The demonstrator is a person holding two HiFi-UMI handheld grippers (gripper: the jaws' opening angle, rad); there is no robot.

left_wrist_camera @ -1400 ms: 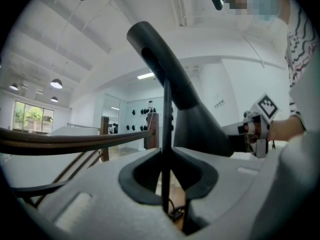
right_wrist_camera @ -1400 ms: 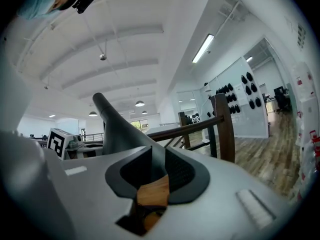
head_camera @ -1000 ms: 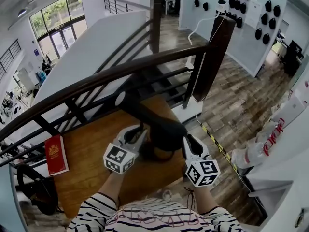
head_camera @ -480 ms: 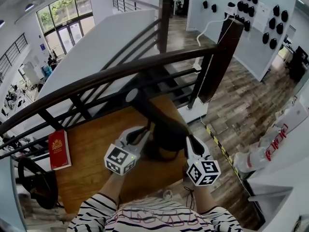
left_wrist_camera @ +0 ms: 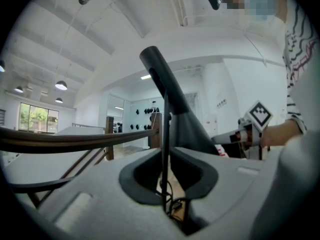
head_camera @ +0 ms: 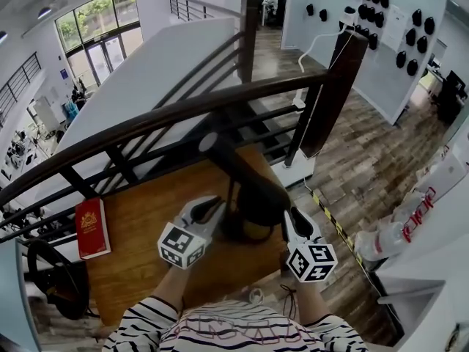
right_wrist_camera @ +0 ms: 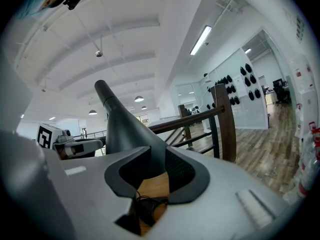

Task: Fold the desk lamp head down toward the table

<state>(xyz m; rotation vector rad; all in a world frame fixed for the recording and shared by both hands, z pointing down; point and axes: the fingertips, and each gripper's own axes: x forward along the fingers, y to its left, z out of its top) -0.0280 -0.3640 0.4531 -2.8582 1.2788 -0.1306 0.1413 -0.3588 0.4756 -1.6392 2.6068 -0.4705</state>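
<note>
Left gripper (head_camera: 212, 204) drew off black conical desk-lamp head (head_camera: 262, 196) toward 8 o'clock, jaws ajar, unclamped | right gripper (head_camera: 292, 215) nearer, jaws just opened (nothing between) | head at its 11 o'clock, axis 11–5.

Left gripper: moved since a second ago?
Yes, slightly. Against the lamp base, the left gripper has drawn back toward the person, away from the lamp's thin stem.
</note>
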